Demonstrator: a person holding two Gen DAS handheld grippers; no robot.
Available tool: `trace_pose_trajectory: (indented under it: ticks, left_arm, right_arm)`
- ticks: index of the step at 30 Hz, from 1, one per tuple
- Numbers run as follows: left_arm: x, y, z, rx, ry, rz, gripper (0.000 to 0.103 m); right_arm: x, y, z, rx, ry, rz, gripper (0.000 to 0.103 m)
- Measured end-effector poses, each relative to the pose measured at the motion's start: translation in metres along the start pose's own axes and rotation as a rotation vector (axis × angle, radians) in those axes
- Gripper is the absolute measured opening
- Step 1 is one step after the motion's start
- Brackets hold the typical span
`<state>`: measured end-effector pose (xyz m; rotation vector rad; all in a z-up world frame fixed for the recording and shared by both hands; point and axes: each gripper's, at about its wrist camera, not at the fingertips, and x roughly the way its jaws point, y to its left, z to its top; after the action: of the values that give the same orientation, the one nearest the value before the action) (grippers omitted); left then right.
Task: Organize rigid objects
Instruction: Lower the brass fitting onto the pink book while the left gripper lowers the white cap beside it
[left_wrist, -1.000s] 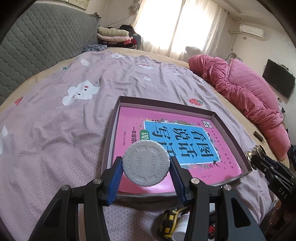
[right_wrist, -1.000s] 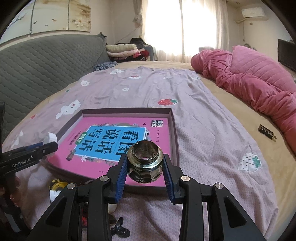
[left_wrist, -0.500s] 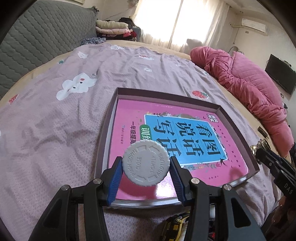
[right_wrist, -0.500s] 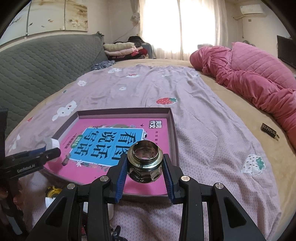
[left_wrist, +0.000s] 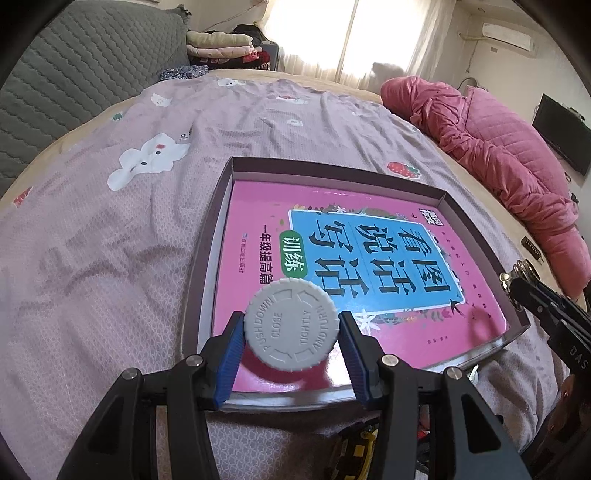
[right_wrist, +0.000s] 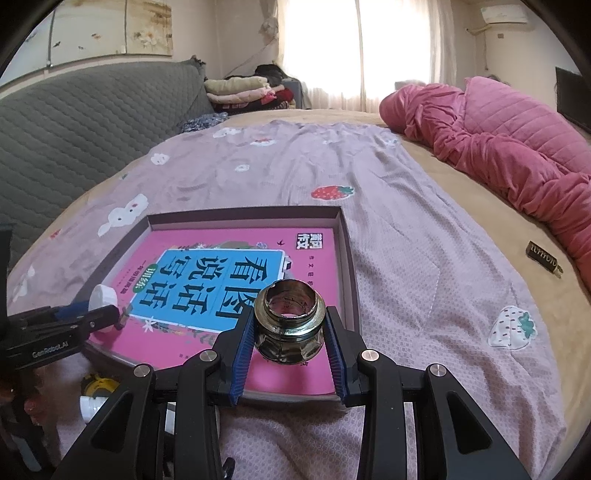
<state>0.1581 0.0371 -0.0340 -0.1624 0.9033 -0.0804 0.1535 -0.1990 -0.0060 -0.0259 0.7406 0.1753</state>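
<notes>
My left tongs (left_wrist: 291, 334) gripped the grey cap (left_wrist: 291, 328); right tongs (right_wrist: 288, 328) gripped the glass jar (right_wrist: 288, 321); both over the tray (left_wrist: 207, 258) w/ book; next, I'd judge, lower & release.

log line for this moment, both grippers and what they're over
left gripper: shut on white cap | right gripper: shut on glass jar | both above pink book in tray
</notes>
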Motion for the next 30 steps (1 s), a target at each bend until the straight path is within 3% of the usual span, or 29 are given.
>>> trace_pose_trajectory:
  ticks: [14, 30]
  left_arm:
    - [0.002, -0.002, -0.001, 0.010, 0.009, 0.003, 0.050]
    - [0.001, -0.006, -0.004, 0.031, 0.012, 0.015, 0.050]
  right_arm:
    - [0.025, 0.003, -0.009, -0.008, 0.084, 0.013, 0.037]
    - [0.029, 0.003, -0.012, -0.024, 0.116, 0.007, 0.037]
